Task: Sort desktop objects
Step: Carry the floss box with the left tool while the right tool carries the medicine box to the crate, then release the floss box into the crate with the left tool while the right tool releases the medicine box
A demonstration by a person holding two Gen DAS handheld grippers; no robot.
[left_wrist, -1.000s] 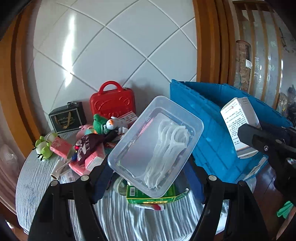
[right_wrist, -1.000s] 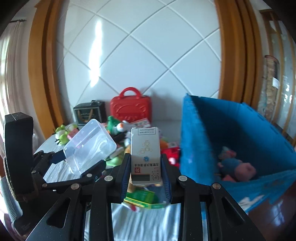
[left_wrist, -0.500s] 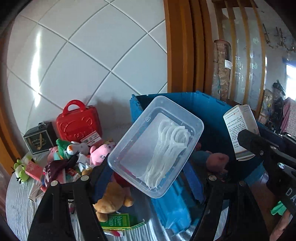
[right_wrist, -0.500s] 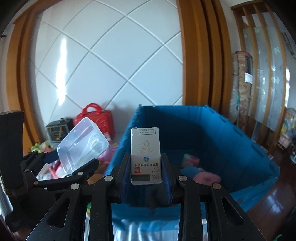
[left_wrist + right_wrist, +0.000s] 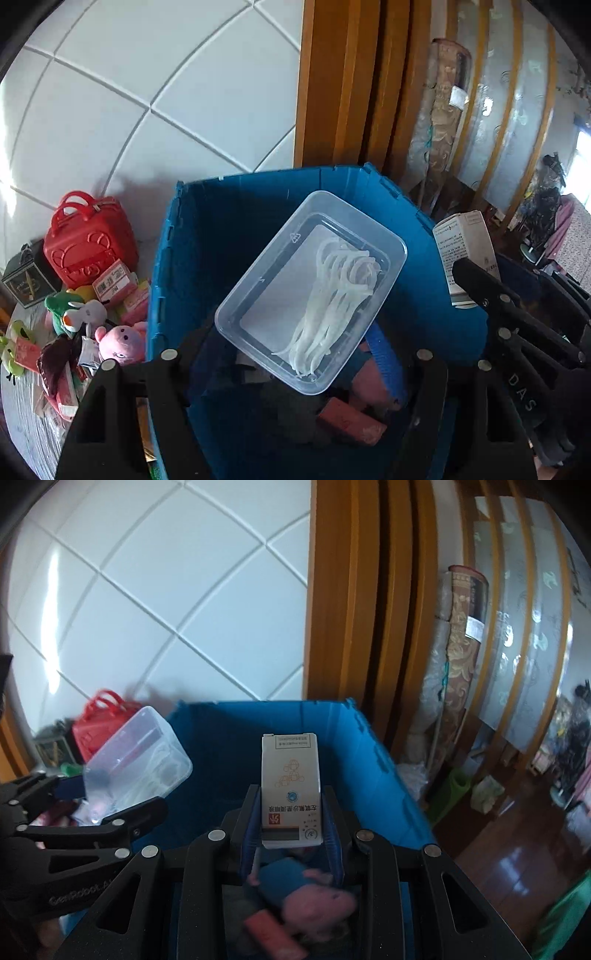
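Hovering over the blue bin (image 5: 207, 236), both grippers carry cargo ready to drop.

Left gripper (image 5: 295, 354) fingers clamp a clear box (image 5: 310, 291) of floss picks; right gripper (image 5: 291, 823) fingers pinch a white carton (image 5: 290, 790) upright. Unsorted toys (image 5: 110, 332) wait on the tabletop (image 5: 26, 432) at nine o'clock.

A plastic tub (image 5: 312, 291) of floss picks (image 5: 334, 302), held by the left gripper (image 5: 295, 354), hangs over the open bin (image 5: 192, 258). To its right, a carton (image 5: 290, 790), gripped by the right gripper (image 5: 291, 834), stands upright above the same bin. Soft toys (image 5: 118, 338) and a small case (image 5: 88, 240) crowd the table (image 5: 22, 424) left of the bin, against the tiled wall (image 5: 147, 92).
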